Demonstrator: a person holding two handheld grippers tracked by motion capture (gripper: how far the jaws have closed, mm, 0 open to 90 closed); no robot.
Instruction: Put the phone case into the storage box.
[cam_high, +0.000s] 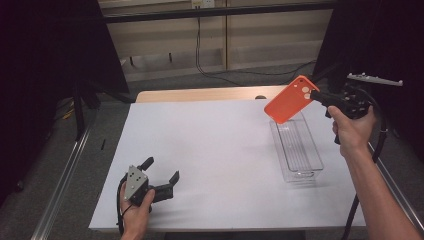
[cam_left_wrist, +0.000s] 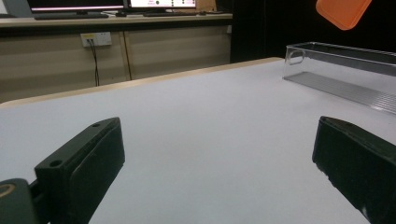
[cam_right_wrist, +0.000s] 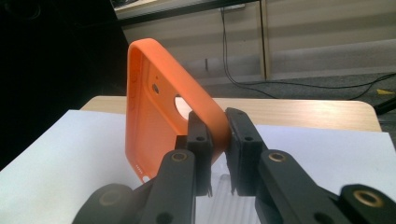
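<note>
An orange phone case (cam_high: 290, 100) hangs in the air above the far end of a clear plastic bin (cam_high: 297, 146). My right gripper (cam_high: 314, 96) is shut on the case's camera-hole corner. In the right gripper view the jaws pinch the case's (cam_right_wrist: 154, 112) side wall, gripper midpoint (cam_right_wrist: 218, 133), with the bin's ribbed floor (cam_right_wrist: 233, 205) below. My left gripper (cam_high: 161, 170) rests low at the near left of the white sheet, open, nothing between its jaws. The left gripper view has its gripper (cam_left_wrist: 219, 158) wide apart over bare sheet, with the bin (cam_left_wrist: 345, 74) and the case (cam_left_wrist: 343, 11) far right.
A white sheet (cam_high: 210, 150) covers the wooden table (cam_high: 200, 94). Black curtains and frame posts stand at both sides. Cables trail along the floor behind the table. A metal rail runs along the table's left edge.
</note>
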